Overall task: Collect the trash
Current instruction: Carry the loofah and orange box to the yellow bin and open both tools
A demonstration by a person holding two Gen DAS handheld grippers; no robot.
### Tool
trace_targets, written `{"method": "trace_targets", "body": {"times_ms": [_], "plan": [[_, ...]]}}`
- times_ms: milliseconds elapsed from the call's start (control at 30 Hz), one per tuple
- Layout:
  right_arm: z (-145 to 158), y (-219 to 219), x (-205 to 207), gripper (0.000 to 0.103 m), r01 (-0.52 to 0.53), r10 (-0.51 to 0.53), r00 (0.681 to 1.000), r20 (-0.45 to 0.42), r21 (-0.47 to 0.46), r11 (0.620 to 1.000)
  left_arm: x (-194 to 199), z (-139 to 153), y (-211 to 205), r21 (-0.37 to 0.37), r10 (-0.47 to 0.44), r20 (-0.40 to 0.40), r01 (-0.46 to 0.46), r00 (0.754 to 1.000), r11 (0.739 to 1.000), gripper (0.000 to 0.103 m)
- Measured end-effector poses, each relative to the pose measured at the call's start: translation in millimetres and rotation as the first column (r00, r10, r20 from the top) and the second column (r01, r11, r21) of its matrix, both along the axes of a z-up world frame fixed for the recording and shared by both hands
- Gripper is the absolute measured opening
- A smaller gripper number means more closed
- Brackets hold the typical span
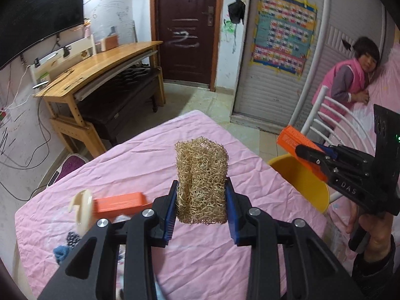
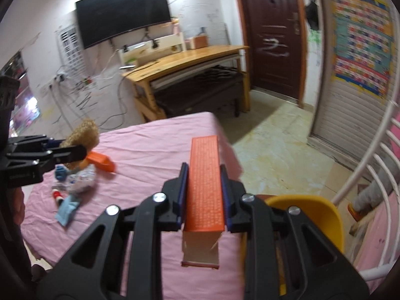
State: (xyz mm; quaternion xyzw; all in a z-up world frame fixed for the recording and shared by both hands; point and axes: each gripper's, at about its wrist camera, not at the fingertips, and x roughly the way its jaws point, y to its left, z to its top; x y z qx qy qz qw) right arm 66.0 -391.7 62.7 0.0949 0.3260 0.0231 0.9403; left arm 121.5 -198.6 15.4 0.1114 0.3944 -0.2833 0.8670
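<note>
My left gripper (image 1: 201,195) is shut on a tan fibrous loofah scrubber (image 1: 202,175) and holds it above the pink-covered table (image 1: 140,165). My right gripper (image 2: 203,190) is shut on a long orange carton (image 2: 205,187) and holds it over the table's right edge, beside the yellow bin (image 2: 317,212). In the left wrist view the right gripper (image 1: 310,153) holds that carton (image 1: 292,137) above the yellow bin (image 1: 302,180). A second orange box (image 1: 120,203) lies on the table with a cream plastic piece (image 1: 81,210), blue scraps (image 2: 66,210) and a printed wrapper (image 2: 82,177).
A wooden desk (image 1: 100,67) with a dark bench under it stands by the far wall, under a TV (image 2: 122,12). A white metal bed rail (image 1: 322,115) and a pink bed are at the right, with a child (image 1: 350,80) leaning on it. A dark door (image 1: 187,27) is behind.
</note>
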Motion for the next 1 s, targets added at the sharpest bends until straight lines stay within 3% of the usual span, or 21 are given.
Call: {"method": "trace_targets", "body": {"times_ms": [300, 533, 933, 1000], "plan": [[-36.1, -81.3, -28.3, 0.022, 0.131, -0.129, 0.991, -0.030, 0.071, 0.989, -10.4, -15.2, -95.9, 0.070, -0.114, -0.032, 0.116, 0.993, 0.991, 0.031], [-59.0, -114.5, -41.2, 0.023, 0.175, -0.171, 0.984, -0.047, 0.114, 0.978, -20.3, -31.3, -157.3, 0.105, -0.182, -0.062, 0.188, 0.981, 0.977, 0.031], [-107.0, -152.9, -50.0, 0.023, 0.259, -0.239, 0.963, -0.121, 0.193, 0.946, -31.9, -70.8, -218.8, 0.078, -0.227, -0.146, 0.240, 0.963, 0.967, 0.031], [-113.7, -155.6, -48.3, 0.038, 0.266, -0.242, 0.960, -0.140, 0.193, 0.945, -31.7, -76.4, -225.7, 0.068, -0.231, -0.160, 0.244, 0.960, 0.967, 0.035]]}}
